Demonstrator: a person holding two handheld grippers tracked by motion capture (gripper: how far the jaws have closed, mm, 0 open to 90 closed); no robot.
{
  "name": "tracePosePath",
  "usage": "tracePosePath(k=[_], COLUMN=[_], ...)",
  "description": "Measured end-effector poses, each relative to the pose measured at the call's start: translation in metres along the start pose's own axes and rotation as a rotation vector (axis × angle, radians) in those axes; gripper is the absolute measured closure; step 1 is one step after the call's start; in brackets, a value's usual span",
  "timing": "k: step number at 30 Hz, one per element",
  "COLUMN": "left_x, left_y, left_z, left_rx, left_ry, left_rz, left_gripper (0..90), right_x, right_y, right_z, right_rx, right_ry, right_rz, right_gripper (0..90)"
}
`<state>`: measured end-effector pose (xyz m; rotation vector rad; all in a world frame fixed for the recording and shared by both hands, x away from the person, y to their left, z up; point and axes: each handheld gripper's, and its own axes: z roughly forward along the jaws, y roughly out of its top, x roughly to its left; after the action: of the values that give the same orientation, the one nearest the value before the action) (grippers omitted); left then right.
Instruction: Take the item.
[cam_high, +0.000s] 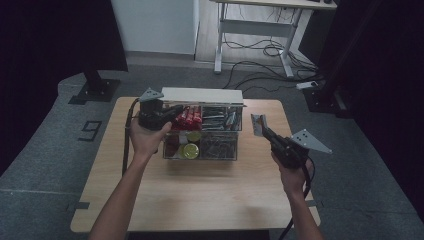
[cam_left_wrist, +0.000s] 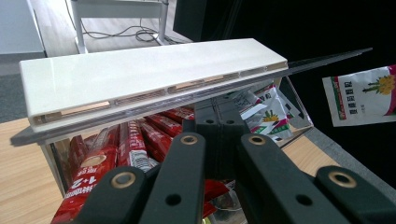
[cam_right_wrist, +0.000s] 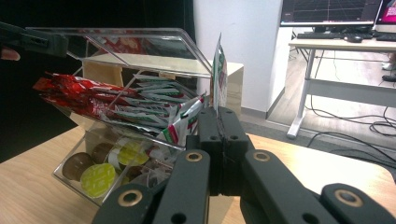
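Note:
A clear acrylic organiser box (cam_high: 200, 159) stands at the back middle of the wooden table (cam_high: 200, 195). Its clear lid with a white bar (cam_high: 202, 95) (cam_left_wrist: 149, 74) (cam_right_wrist: 140, 46) is raised. My left gripper (cam_high: 175, 111) (cam_left_wrist: 219, 116) (cam_right_wrist: 37, 42) is shut on the lid's edge at the box's left end. Red stick packets (cam_left_wrist: 130, 144) (cam_right_wrist: 79, 93) and white-green sachets fill the upper tier, and round pods (cam_right_wrist: 98, 179) lie below. My right gripper (cam_high: 263, 131) (cam_right_wrist: 218, 112) hovers right of the box, shut on one white-green sachet (cam_high: 257, 124) (cam_right_wrist: 217, 70) (cam_left_wrist: 362, 95).
Bare tabletop lies in front of the box and on both sides. Behind the table stand a white desk frame (cam_high: 255, 30) with loose cables (cam_high: 270, 50) on the floor, and a black stand base (cam_high: 95, 90) at the back left.

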<state>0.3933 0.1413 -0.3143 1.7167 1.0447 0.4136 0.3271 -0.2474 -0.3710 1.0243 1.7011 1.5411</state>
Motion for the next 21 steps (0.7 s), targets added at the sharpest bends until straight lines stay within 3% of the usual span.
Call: tracePosePath(k=[21], left_x=[-0.001], left_y=[-0.001], left_z=[0.001], left_rx=[0.002], left_ry=[-0.002], left_rz=[0.002], left_gripper=[90.0], right_x=[-0.019], right_y=[-0.022], right_z=[-0.003], right_rx=[0.038], right_ry=[-0.038], right_rz=[0.041], right_gripper=[89.0])
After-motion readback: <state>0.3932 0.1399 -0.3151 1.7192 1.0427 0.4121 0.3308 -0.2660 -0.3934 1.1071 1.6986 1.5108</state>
